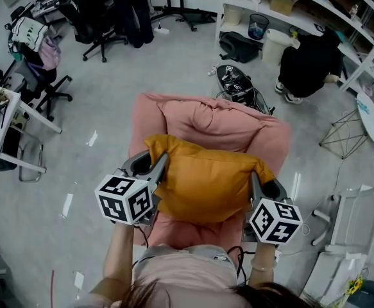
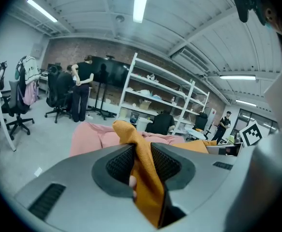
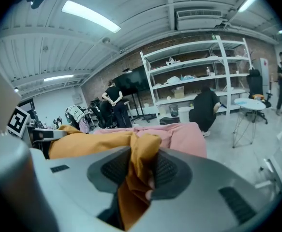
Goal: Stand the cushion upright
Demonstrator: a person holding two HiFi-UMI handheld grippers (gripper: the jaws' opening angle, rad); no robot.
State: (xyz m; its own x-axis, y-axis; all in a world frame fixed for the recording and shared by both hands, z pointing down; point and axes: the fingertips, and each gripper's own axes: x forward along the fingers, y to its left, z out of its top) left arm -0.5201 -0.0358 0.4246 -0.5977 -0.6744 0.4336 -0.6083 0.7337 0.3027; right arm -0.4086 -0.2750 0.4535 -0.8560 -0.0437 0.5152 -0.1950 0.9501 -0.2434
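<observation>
A mustard-orange cushion [image 1: 203, 175] hangs over the seat of a pink armchair [image 1: 225, 124], held at both of its near corners. My left gripper [image 1: 161, 162] is shut on the cushion's left corner [image 2: 143, 170], the fabric pinched between the ribbed pads. My right gripper [image 1: 254, 179] is shut on the right corner [image 3: 136, 170], with the cloth bunched between its pads. The cushion spans the space between the two grippers and hides most of the seat.
Office chairs [image 1: 100, 18] and a desk [image 1: 0, 117] stand at the left. A white shelving unit [image 1: 302, 5] runs along the back right, with a crouching person in black [image 1: 308, 63] before it. A black bag [image 1: 238, 82] lies behind the armchair. A white rack [image 1: 350, 223] stands at the right.
</observation>
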